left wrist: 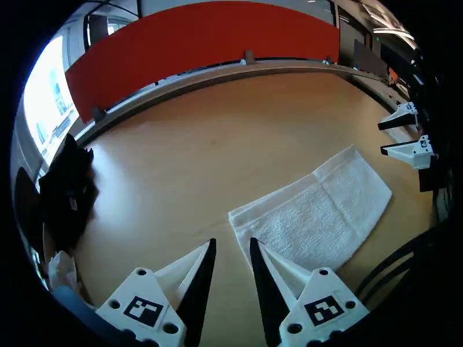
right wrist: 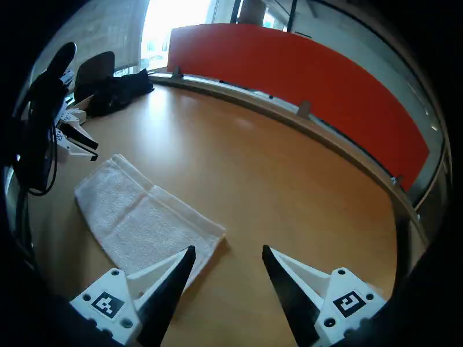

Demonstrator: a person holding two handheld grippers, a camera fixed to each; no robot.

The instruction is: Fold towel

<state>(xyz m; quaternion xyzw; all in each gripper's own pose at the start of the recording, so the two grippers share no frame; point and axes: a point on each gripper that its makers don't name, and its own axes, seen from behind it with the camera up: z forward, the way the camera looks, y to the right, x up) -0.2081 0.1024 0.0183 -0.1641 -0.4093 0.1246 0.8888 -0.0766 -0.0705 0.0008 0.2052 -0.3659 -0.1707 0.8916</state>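
Note:
A white towel point(left wrist: 315, 214) lies flat on the wooden table point(left wrist: 202, 150), folded into a long rectangle. My left gripper point(left wrist: 231, 239) is open just above the table at the towel's near left corner, nothing between its fingers. Across the towel, at the right edge of the left gripper view, the right gripper point(left wrist: 389, 137) hovers. In the right gripper view the towel point(right wrist: 139, 214) stretches away to the left. My right gripper point(right wrist: 228, 248) is open beside the towel's near corner, its left finger over the towel's edge. The left gripper point(right wrist: 87, 143) stands past the towel's far end.
A red partition point(left wrist: 197, 40) runs along the table's far edge. A black bundle of cloth point(left wrist: 66, 191) lies at the table's left side, also seen as a dark heap point(right wrist: 118, 89) beside a chair back point(right wrist: 92, 69). Bare wood spreads beyond the towel.

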